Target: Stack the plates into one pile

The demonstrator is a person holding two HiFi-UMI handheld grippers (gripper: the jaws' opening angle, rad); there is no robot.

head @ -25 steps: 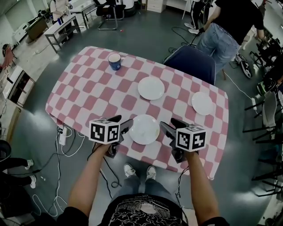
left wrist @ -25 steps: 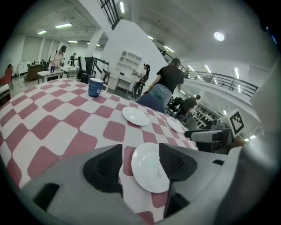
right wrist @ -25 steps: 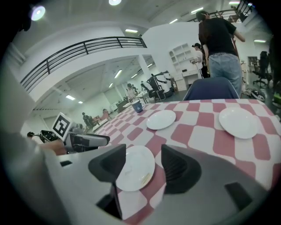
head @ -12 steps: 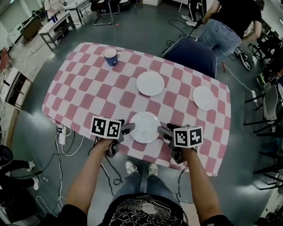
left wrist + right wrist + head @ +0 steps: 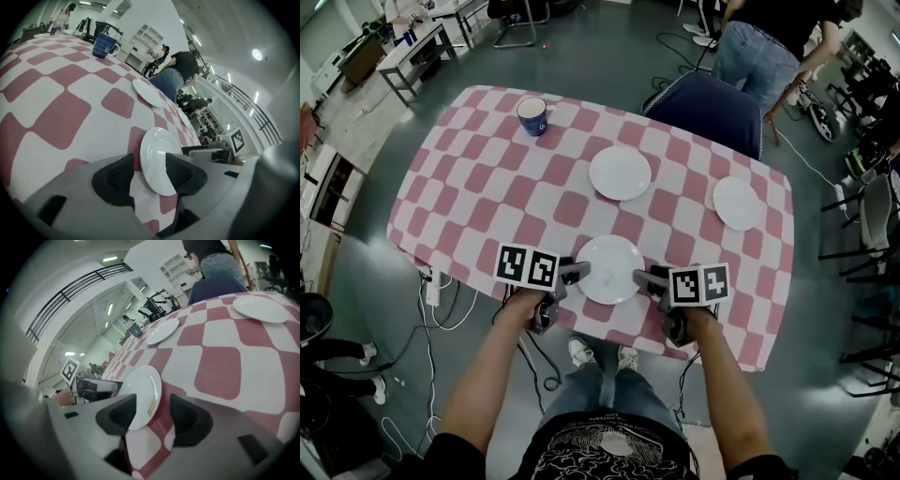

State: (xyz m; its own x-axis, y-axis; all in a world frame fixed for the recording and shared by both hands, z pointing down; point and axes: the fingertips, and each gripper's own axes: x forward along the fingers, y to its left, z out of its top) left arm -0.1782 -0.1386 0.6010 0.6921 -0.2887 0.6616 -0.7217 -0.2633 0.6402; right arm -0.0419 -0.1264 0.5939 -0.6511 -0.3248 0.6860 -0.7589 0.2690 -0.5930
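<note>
Jaws of my left gripper [image 5: 575, 273] and right gripper [image 5: 643, 278] are closing, not yet pinching, around the plate [image 5: 609, 267] at the table's [image 5: 487, 187] near edge.

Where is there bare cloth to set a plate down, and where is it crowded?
Free: the left half of the cloth, between mug and near plate; a smaller gap between middle plate and right plate. Crowded: the near edge, where left gripper and right gripper flank the near plate, jaws closing around its rim.

Near plate [image 5: 609, 268] lies before middle plate [image 5: 620, 172], left of right plate [image 5: 737, 202].
</note>
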